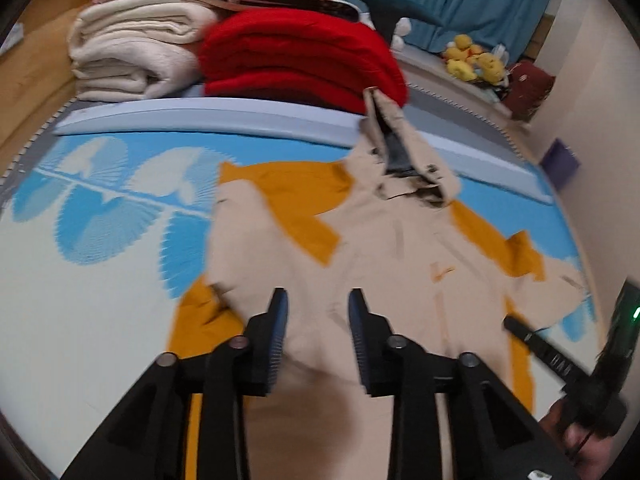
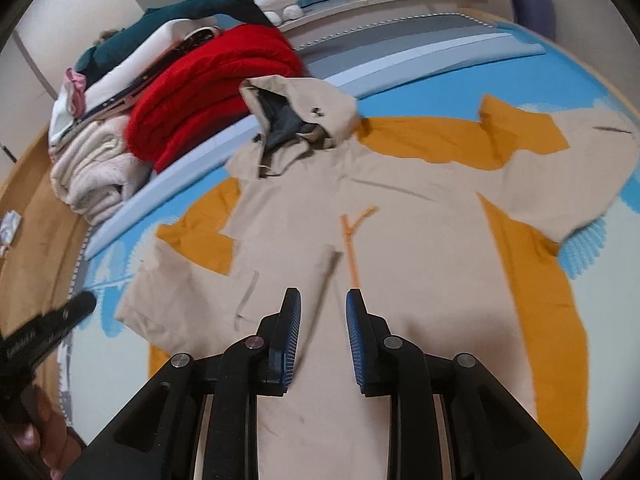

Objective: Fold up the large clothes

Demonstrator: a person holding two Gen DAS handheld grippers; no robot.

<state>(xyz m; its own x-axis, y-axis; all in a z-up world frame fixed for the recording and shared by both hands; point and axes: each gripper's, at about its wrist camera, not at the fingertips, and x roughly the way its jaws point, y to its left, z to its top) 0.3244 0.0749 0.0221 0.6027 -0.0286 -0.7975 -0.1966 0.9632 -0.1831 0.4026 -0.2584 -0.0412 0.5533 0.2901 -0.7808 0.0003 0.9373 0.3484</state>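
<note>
- Jacket (image 2: pixel 400 216), beige with mustard panels, lies spread flat on the blue-and-white patterned mat (image 1: pixel 100 216); hood (image 2: pixel 304 116) points at the mat's far edge, where it touches the red folded blanket (image 2: pixel 216 92).
- Long axis runs from hood down the orange zipper (image 2: pixel 352 248) toward the near edge, roughly in line with both grippers' pointing direction.
- Left gripper (image 1: pixel 318 300) hangs over the jacket's lower body, jaws spread, nothing between the pads, only cloth beneath.
- Right gripper (image 2: pixel 323 300) also over the lower body, right by the zipper's lower end, jaws apart and empty.
- One sleeve (image 2: pixel 560 160) stretches out toward the mat's right edge, the other (image 2: pixel 176 280) toward the left edge; both lie off the body, unfolded.
- Judgement: fold not yet started; each hand is nearer its own side's sleeve, so a sleeve-in fold looks likely next.
- Risk: motion blur, exact hem position under the grippers unclear.
</note>
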